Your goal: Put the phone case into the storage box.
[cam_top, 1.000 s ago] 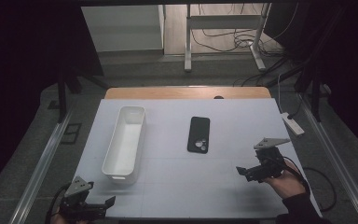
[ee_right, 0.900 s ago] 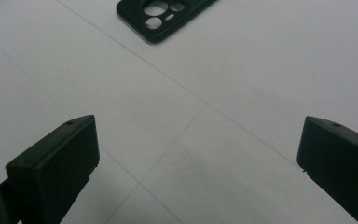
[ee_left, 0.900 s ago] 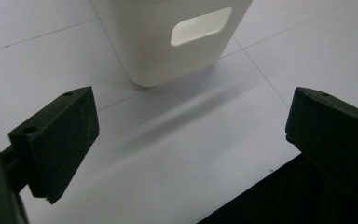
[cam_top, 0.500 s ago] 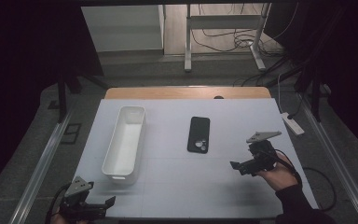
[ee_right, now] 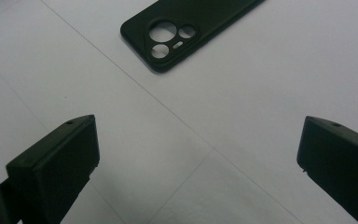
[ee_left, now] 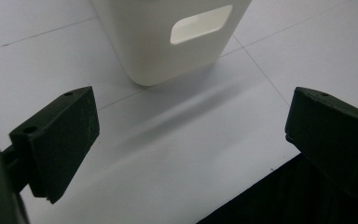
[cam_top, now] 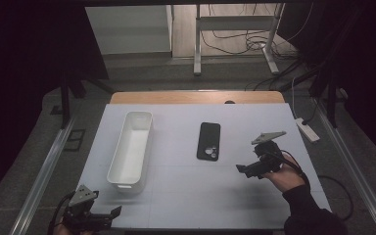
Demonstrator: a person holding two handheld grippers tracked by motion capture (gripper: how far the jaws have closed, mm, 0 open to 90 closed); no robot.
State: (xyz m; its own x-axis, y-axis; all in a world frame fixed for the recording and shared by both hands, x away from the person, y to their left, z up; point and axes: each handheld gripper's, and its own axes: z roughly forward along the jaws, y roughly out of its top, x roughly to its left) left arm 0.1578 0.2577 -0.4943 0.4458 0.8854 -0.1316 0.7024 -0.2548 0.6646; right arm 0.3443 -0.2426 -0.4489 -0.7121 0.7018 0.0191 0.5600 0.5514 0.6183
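From the high view the right claw (cam_top: 247, 171) is hanging open just beside the phone case (cam_top: 209, 141), probably lining up a grab, while the left claw (cam_top: 108, 215) is idling open at the surface's (cam_top: 186, 196) near edge below the white bin (cam_top: 129, 147). The left gripper view is catching the bin's handle cutout (ee_left: 200, 23) up close. The right gripper view is showing the case lying back-up ahead of the spread jaws, camera holes (ee_right: 165, 37) nearest.

No text, label, brand, number or sign can be read anywhere. The flat black phone case with round camera cut-outs (ee_right: 186, 28), lying at about twelve o'clock ahead of the right gripper's jaws, has a plain back. The long white plastic bin with a slot handle (ee_left: 177, 37), at twelve o'clock from the left gripper's jaws, is unmarked too.
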